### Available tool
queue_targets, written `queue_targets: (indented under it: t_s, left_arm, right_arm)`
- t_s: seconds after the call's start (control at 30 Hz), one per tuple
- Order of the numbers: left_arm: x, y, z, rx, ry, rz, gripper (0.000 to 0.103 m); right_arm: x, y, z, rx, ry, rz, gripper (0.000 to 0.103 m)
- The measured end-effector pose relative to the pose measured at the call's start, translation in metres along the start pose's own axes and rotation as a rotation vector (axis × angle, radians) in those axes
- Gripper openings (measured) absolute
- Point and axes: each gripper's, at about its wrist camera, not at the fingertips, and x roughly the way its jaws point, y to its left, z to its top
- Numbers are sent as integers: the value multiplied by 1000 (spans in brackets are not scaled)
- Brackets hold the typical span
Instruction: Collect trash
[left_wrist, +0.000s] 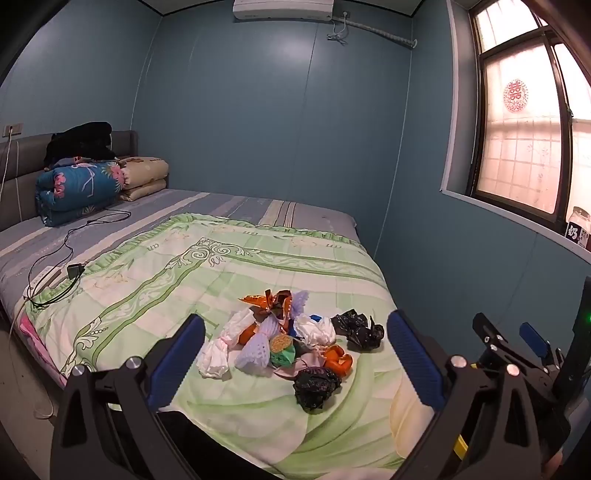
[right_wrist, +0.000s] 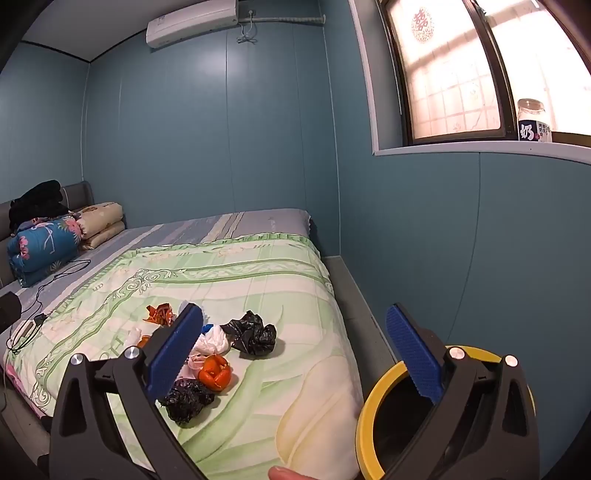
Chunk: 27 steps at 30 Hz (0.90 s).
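A heap of trash (left_wrist: 291, 339) lies on the green quilt (left_wrist: 207, 273) near the bed's foot: white crumpled tissues, orange wrappers, a black crumpled bag (left_wrist: 357, 328) and a dark net ball (left_wrist: 314, 386). The heap also shows in the right wrist view (right_wrist: 218, 354), with an orange peel (right_wrist: 215, 372) and a black bag (right_wrist: 251, 334). My left gripper (left_wrist: 295, 363) is open and empty, hovering just short of the heap. My right gripper (right_wrist: 295, 354) is open and empty over the bed's right edge. A yellow-rimmed bin (right_wrist: 373, 413) stands below it beside the bed.
Folded quilts (left_wrist: 81, 188) and dark clothes lie at the headboard. A power strip with cables (left_wrist: 55, 277) lies on the bed's left side. A jar (right_wrist: 532, 120) stands on the windowsill. The blue wall runs close along the bed's right side.
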Motion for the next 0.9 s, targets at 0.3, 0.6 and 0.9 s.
queue_targets:
  t_s: [0.3,0.6,0.9]
  left_arm:
    - [-2,-1,6,-2,-13,-1,95]
    - [-3,5,5,-4,-11,-7,95]
    - [-2,4,3,-4,-9,-4,95]
  right_arm:
    - [-1,0,-1,2,-17,-3,95]
    - [-1,2,-1,7,-14,2,95]
    - [1,1,-4,12,-9,3,95]
